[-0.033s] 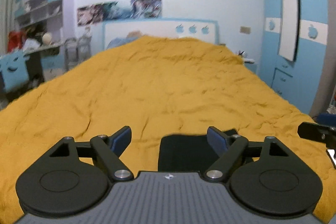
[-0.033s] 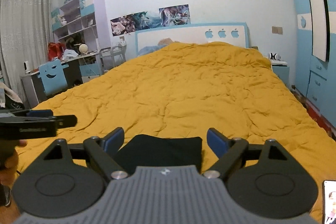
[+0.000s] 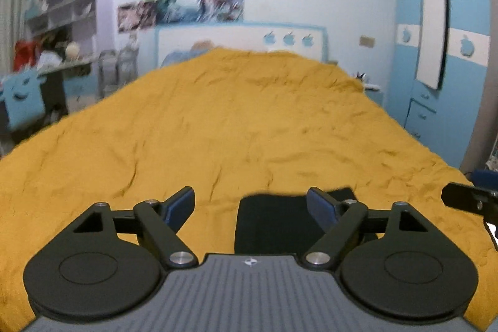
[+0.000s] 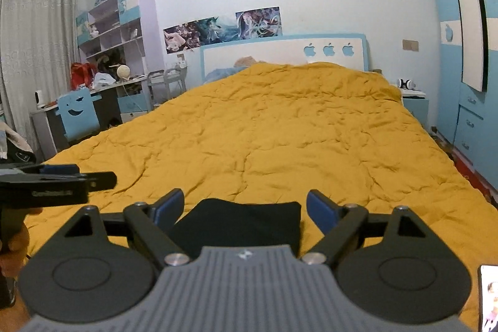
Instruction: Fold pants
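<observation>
Both sets of jaws are opening wide, nothing pinched: left gripper (image 3: 250, 206) and right gripper (image 4: 244, 207) hover over the black folded fabric pants (image 4: 246, 223) on the mustard-yellow quilted bedspread (image 4: 280, 129). Best to lift away cleanly, leaving the 1 bundle undisturbed.

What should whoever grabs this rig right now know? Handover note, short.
Left gripper: jaws opening, nothing between the pads.
Right gripper: jaws opening, nothing gripped.
Folded black fabric pants lie as a compact rectangle on the mustard-yellow quilt, near the bed's front edge, just ahead of both grippers.
Done: the fold looks complete and released.
Left: check the edges are squared, otherwise pull back.
</observation>
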`<action>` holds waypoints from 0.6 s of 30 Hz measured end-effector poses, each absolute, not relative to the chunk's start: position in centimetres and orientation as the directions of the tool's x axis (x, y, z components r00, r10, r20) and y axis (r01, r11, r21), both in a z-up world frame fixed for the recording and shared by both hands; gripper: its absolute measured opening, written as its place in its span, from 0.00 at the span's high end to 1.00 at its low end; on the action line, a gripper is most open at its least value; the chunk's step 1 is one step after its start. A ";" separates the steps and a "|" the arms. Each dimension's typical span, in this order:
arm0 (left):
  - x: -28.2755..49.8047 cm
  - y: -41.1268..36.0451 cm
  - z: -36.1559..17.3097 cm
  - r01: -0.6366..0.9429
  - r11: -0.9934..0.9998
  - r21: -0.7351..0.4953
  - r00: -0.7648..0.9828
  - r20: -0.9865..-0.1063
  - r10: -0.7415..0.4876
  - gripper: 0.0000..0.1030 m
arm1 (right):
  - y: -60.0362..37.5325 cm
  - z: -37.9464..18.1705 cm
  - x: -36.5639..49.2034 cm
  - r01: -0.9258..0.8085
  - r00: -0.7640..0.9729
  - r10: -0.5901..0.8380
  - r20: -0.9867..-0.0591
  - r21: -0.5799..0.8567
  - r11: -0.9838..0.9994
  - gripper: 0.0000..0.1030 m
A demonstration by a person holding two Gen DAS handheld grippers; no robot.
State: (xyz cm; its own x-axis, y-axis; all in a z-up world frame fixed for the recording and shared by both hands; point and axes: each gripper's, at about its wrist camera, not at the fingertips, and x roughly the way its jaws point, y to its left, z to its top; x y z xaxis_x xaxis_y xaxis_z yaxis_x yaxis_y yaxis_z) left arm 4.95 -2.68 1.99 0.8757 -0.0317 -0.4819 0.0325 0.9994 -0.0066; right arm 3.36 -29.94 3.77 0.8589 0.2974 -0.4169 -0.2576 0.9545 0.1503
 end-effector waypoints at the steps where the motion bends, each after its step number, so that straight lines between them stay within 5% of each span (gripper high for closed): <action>1: 5.0 -2.6 1.6 0.016 1.000 -0.014 0.860 -0.510 -0.021 0.07 | -29.5 3.5 3.0 -0.264 0.851 0.305 -0.427 0.154 0.952 0.20; 18: 0.9 -2.9 -2.6 0.000 1.000 0.029 0.754 -0.657 0.020 0.07 | -26.7 -3.2 -0.2 -0.240 0.746 0.276 -0.607 0.141 0.960 0.20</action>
State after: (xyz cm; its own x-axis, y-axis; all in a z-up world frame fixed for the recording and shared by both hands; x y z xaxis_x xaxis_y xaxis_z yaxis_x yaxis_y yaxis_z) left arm 0.95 -2.89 -2.60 0.7537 0.0195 -0.6569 -0.0003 0.9996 0.0293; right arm -0.19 -26.70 -3.18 0.7457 0.2757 -0.6066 -0.2401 0.9604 0.1413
